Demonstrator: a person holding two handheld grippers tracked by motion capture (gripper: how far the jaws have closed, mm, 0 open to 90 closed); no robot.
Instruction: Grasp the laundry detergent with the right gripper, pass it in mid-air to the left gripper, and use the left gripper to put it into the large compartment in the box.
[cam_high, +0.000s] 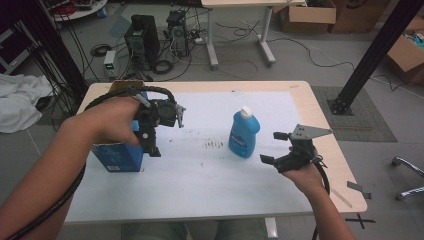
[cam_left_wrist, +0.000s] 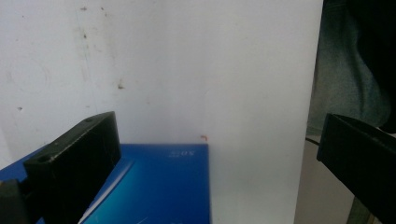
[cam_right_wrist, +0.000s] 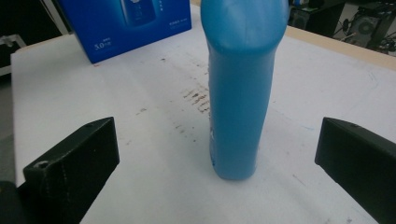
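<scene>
Nothing is gripped yet: the bottle stands upright on the table just ahead of the right gripper, between its spread jaws but untouched; the box lies below the left gripper, jaws likewise apart; grasping remains

My high view sits above my side of the desk, facing forward and down, taking in the whole white mat and the floor beyond. My left gripper view rides close over the blue box, looking almost straight down between its wide-set jaws at the mat. My right gripper view sits low and near, facing the blue bottle across the mat, with the box behind. The overhead camera shares the bottle and the box with it.
</scene>
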